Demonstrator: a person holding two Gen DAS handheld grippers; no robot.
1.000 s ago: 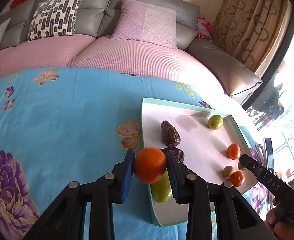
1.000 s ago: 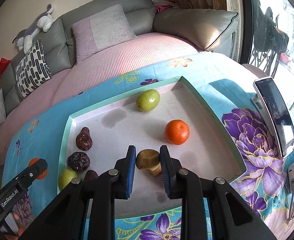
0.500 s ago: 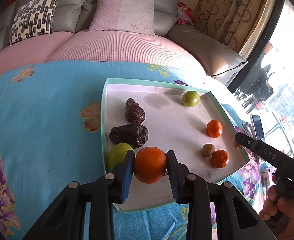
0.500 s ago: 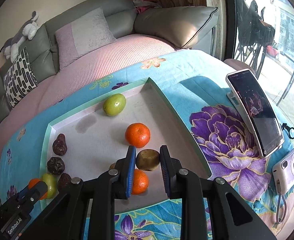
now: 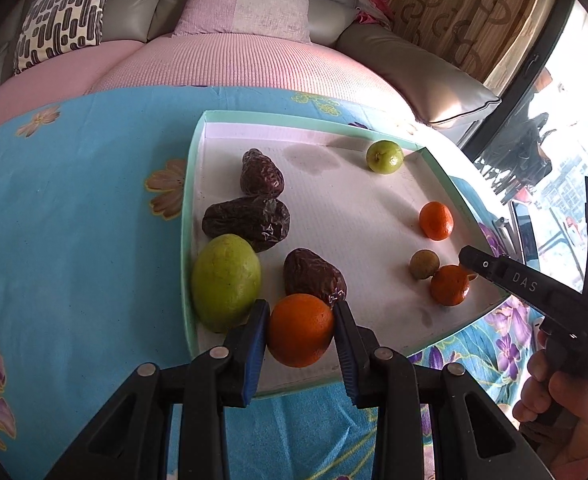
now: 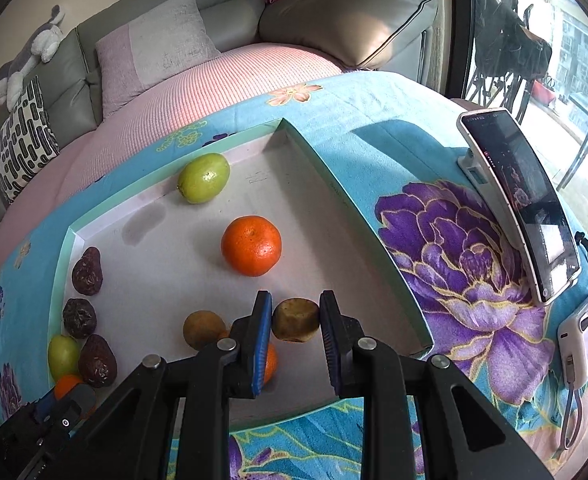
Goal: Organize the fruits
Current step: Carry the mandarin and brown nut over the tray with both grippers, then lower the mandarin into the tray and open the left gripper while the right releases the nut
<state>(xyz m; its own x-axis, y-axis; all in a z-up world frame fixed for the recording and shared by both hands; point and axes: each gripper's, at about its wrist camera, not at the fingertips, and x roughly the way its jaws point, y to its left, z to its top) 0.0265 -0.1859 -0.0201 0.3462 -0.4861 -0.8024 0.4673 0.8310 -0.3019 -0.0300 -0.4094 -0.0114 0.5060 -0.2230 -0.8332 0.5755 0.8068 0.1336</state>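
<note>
The left tool (image 5: 301,330) is gripping an orange (image 5: 299,330) over the near edge of the tray (image 5: 192,184), a green fruit (image 5: 226,280) sitting at its ten o'clock. The right tool (image 6: 295,320) is clenching a small brown fruit (image 6: 295,320) above the tray's right side, with a tangerine (image 6: 251,245) lying at its eleven o'clock.

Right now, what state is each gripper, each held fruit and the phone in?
Left gripper: shut on the orange, over the tray.
Right gripper: shut on the brown fruit, over the tray.
Phone: propped up, screen lit.
</note>
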